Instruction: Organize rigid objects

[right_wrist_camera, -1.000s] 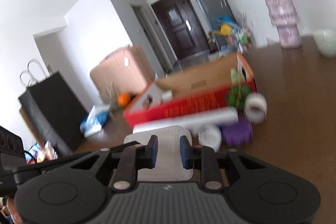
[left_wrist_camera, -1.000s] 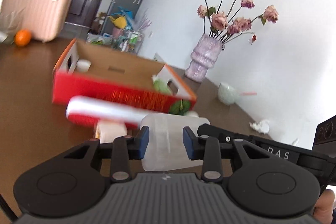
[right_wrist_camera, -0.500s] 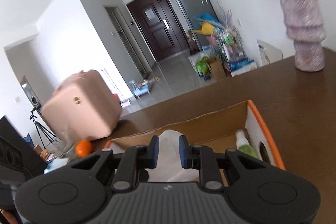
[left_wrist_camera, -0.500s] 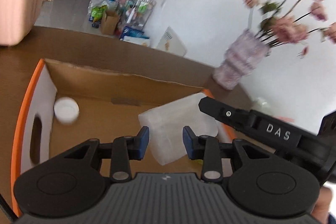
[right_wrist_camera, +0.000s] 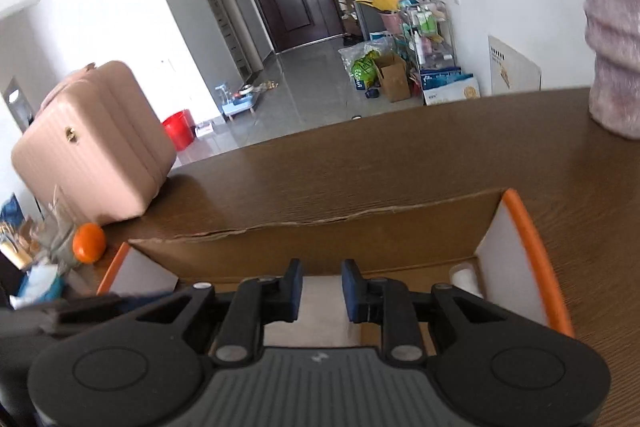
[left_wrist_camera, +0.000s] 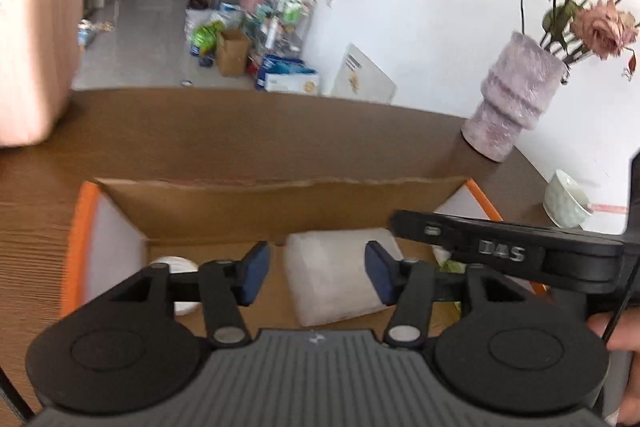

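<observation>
A translucent white plastic container [left_wrist_camera: 334, 273] lies inside the orange-edged cardboard box [left_wrist_camera: 256, 205] on the brown table. My left gripper [left_wrist_camera: 316, 273] is open, its blue pads wide of the container on both sides. My right gripper [right_wrist_camera: 321, 287] hovers over the same container [right_wrist_camera: 320, 311] inside the box [right_wrist_camera: 524, 227], jaws narrowly apart; whether the pads touch it is unclear. A small white round lid [left_wrist_camera: 172, 265] lies at the box's left end. A white bottle [right_wrist_camera: 464, 277] and green items [left_wrist_camera: 452, 265] lie at its right end.
A purple vase [left_wrist_camera: 516, 99] with dried roses stands at the table's far right, next to a pale bowl [left_wrist_camera: 566, 201]. A pink suitcase [right_wrist_camera: 92, 143] and an orange [right_wrist_camera: 89, 242] sit at the table's left. The right gripper's body [left_wrist_camera: 508, 251] crosses the left wrist view.
Both grippers carried the container from the table up over the box and lowered it inside. The left gripper's jaws have opened wider and let it go.
</observation>
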A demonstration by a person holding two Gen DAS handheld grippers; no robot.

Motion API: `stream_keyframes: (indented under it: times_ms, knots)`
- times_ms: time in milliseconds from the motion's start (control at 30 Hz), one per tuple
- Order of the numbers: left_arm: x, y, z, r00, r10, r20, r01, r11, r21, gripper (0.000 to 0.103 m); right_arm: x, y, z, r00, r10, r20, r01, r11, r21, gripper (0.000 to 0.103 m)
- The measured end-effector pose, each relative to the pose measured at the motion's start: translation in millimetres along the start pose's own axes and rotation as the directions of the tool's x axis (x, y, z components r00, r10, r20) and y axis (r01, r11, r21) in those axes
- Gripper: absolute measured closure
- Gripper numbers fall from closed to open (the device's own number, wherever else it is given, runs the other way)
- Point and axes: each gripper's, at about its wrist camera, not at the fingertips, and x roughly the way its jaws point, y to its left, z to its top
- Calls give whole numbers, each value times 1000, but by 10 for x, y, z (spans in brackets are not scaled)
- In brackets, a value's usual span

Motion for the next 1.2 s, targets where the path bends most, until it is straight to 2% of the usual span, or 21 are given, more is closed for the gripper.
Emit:
stream_keyframes:
  times_ms: [200, 267, 300, 367, 433, 500, 700, 800, 867, 1067, 1200]
  knots:
    - [-828, 3, -4, 989, 130, 69, -137, 985, 104, 29, -627, -60, 11, 999, -43, 3, 43, 996, -74, 81]
    - [-1171, 23, -61, 981, 165, 99, -178, 974, 137, 16, -924, -67, -51, 998, -61, -9, 60, 991, -116, 79]
    - [-1339, 36, -105, 976, 186, 111, -200, 969, 143, 14, -1073, -65, -96, 998, -70, -7, 68, 988, -136, 76]
    - [-1660, 40, -229, 966, 222, 133, -241, 958, 154, 9, -1403, -69, -187, 996, -87, 3, 86, 982, -168, 54]
    - [-1961, -5, -380, 953, 260, 157, -285, 943, 173, 7, -1742, -71, -293, 995, -97, 31, 102, 978, -183, 45]
    - [-2213, -73, -514, 940, 284, 188, -317, 932, 178, 5, -2000, -63, -409, 994, -103, 44, 110, 974, -197, 43]
    - [-2881, -278, -904, 932, 272, 238, -319, 929, 186, 2, -2595, 41, -787, 995, -71, 65, 84, 972, -221, 39]
    - [-3128, -352, -1122, 941, 223, 253, -273, 944, 186, 1, -2900, 120, -940, 995, -47, 90, 68, 966, -251, 35]
    - [-3281, -376, -1272, 940, 219, 261, -267, 949, 168, 1, -3066, 154, -1059, 994, -29, 106, 56, 963, -263, 33]
    - [-3625, -505, -1789, 916, 251, 313, -310, 938, 155, 1, -3512, 211, -1456, 983, 22, 182, 35, 952, -305, 33]
    - [-3807, -665, -2192, 907, 227, 355, -296, 942, 156, 1, -3740, 239, -1802, 972, 46, 231, 33, 945, -325, 33]
